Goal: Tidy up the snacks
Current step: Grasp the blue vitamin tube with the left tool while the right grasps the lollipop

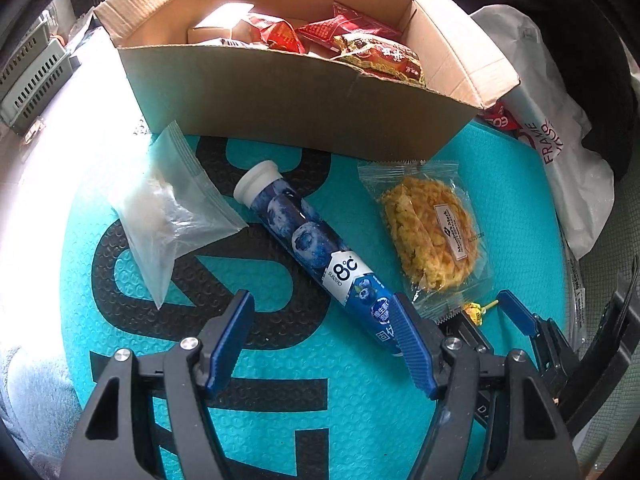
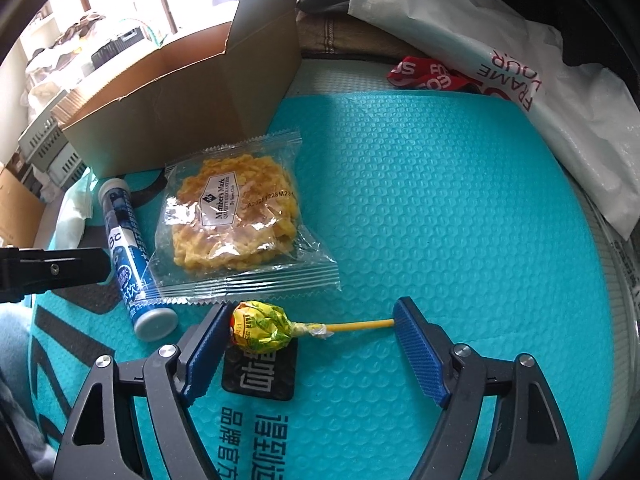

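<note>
In front of the open brown cardboard box [image 1: 296, 92] of red snack packets, the left gripper [image 1: 324, 308] is gaping wide beside the blue cylindrical blueberry tube [image 1: 316, 256], while the right gripper [image 2: 312, 320] is straddling, jaws wide, the yellow-wrapped lollipop [image 2: 264, 330].

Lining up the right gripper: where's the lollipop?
Right wrist view: the lollipop lies on the teal mat between the open right gripper fingers, just below the cracker packet.

— What's underfoot? — A teal bubble-textured mat [image 2: 420, 200] with black lettering.
— And behind? — A bright sunlit window [image 2: 132, 4]; grey slotted plastic baskets [image 1: 32, 76] at the left.
</note>
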Motion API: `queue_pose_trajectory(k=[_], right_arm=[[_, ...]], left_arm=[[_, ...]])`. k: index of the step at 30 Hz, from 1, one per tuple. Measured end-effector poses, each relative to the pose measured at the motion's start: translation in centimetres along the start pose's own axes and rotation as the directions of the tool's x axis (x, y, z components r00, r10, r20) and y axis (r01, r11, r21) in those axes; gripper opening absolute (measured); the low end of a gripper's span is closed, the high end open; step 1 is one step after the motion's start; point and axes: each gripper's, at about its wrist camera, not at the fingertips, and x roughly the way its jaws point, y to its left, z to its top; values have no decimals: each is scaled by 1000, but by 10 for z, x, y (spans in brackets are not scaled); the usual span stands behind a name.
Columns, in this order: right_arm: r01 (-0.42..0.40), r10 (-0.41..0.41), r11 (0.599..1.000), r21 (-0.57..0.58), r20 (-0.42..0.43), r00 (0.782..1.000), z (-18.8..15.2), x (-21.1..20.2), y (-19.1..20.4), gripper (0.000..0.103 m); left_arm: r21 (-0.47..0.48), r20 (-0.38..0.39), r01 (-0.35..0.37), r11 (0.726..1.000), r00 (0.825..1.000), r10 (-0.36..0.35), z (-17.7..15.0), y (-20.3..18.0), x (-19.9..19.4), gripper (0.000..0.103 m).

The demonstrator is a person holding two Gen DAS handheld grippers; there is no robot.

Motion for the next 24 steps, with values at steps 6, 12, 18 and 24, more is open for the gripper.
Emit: queue_pose_trajectory(k=[6, 12, 18, 24], right_arm=[[12, -12, 1000, -8, -4, 1000, 1, 2, 4, 81], [11, -11, 1000, -1, -7, 1000, 1, 3, 7, 81], [16, -16, 1000, -2, -11, 1000, 2, 4, 8, 81], [39, -39, 999, -24, -22, 999, 1, 5, 13, 81]], left_arm=[[-21, 36, -16, 1000, 999, 16, 3, 3, -6, 69], [-81, 10, -2, 997, 1000, 2, 11, 5, 9, 69], [-106, -61, -21, 994, 998, 14, 12, 7, 34, 69], [-53, -13, -65, 996, 998, 65, 6, 4, 29, 51]])
